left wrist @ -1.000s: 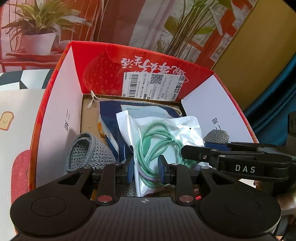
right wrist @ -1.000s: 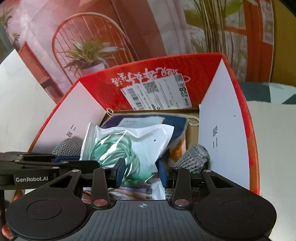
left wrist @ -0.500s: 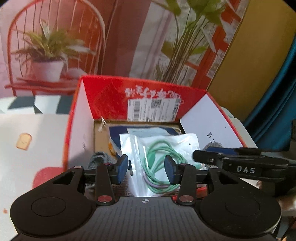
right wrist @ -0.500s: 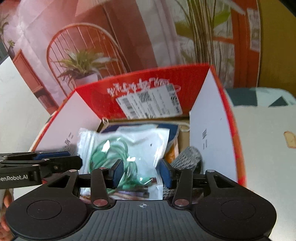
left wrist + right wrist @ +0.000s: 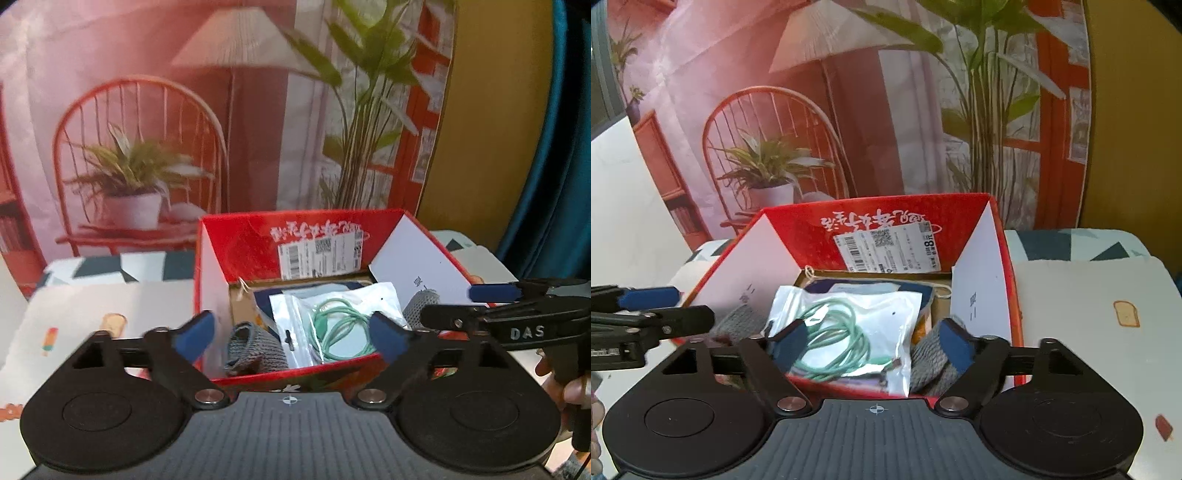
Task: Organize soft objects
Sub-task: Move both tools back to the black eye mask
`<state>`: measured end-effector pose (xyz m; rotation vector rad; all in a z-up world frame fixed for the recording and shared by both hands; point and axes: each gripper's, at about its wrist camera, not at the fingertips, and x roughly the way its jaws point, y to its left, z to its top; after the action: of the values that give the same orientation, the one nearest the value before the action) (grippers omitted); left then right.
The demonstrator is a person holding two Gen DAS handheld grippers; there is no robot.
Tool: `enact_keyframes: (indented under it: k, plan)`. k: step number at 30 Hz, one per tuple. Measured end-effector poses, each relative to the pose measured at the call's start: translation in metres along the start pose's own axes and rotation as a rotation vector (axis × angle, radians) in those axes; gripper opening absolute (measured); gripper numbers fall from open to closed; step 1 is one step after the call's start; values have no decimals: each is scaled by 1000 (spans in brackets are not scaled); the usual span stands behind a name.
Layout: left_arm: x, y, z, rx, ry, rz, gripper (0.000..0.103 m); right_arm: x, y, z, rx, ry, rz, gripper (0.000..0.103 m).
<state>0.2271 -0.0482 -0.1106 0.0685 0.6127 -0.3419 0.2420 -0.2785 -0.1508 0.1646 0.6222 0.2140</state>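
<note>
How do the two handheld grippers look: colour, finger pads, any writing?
Both are matte black, with ribbed bodies, two round discs and silver pivot screws. The left gripper and the right gripper have blue pads. White letters "DAS" mark the right gripper's side.

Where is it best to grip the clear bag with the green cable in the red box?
Probably the clear bag by its near bottom edge, coming from above and the front: it lies on top in the red box, that edge raised over the low front wall, grey knitted pieces beside it.

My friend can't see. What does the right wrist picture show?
A red box holds a clear bag of green cable and grey knitted slippers. The right gripper is opening in front of it, gripping nothing.
</note>
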Motion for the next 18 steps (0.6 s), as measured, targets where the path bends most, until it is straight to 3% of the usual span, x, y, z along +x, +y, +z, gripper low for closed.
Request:
enact_keyframes:
  k: [1,3,18]
  plan:
    - [-6,-1,-2,6,-12,7,99,-5,1,-3,-6,-11,-1,97]
    - [-16,-3,-5,9,-21,18,100,-13,4,-9,-23,-28,-8,100]
    - [-32,-7,-50,10,4,42,103,-41,4,-49,-8,-59,-4,103]
